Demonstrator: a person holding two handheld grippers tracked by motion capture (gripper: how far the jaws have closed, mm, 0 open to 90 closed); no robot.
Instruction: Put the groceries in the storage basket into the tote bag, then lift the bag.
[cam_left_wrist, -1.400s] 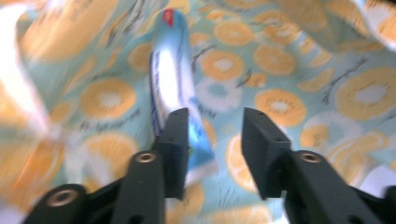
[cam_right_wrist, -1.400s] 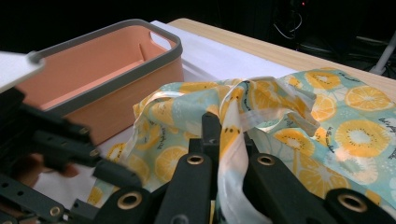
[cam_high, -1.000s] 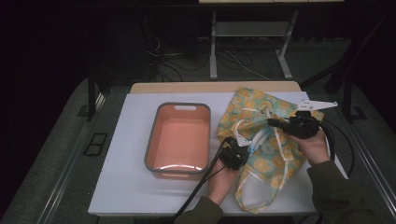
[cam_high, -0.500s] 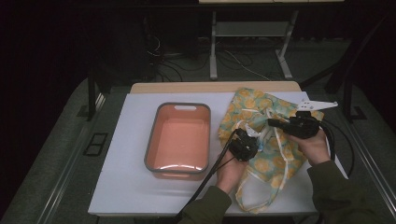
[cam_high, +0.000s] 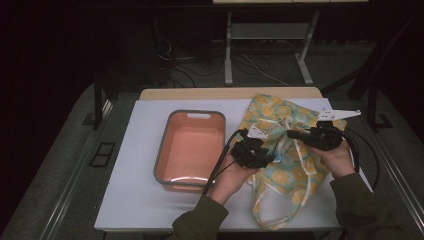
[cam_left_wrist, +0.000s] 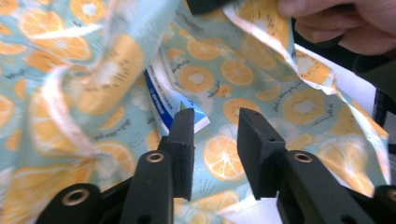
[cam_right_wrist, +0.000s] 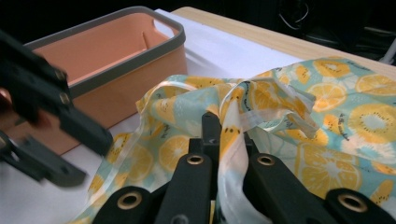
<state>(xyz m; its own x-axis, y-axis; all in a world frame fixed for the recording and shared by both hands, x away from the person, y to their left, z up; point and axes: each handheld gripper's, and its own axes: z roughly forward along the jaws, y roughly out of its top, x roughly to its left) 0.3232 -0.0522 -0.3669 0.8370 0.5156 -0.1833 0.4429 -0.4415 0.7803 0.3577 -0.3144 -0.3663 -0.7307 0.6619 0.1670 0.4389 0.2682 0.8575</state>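
A teal cloth bag (cam_high: 274, 113) printed with orange slices lies on the right half of the table. My right gripper (cam_high: 293, 134) is shut on a fold of the bag's rim (cam_right_wrist: 243, 100) and holds it lifted. My left gripper (cam_high: 268, 157) is at the bag's mouth, jaws open over the fabric (cam_left_wrist: 261, 74) with nothing between them. Its left fingertip nearly touches the corner of a blue and white packet (cam_left_wrist: 163, 100) that pokes out between folds; the rest of the packet is hidden. The left gripper (cam_right_wrist: 56, 109) looks blurred in the right gripper view.
A salmon bin with a grey rim (cam_high: 162, 150) stands empty left of the bag, close to my left hand. The bag's long handles (cam_high: 272, 220) trail toward the table's front edge. Both cables run back off the near side.
My left gripper has moved forward and right, from beside the bin toward the bag's mouth. The right gripper has kept the lifted rim almost still.
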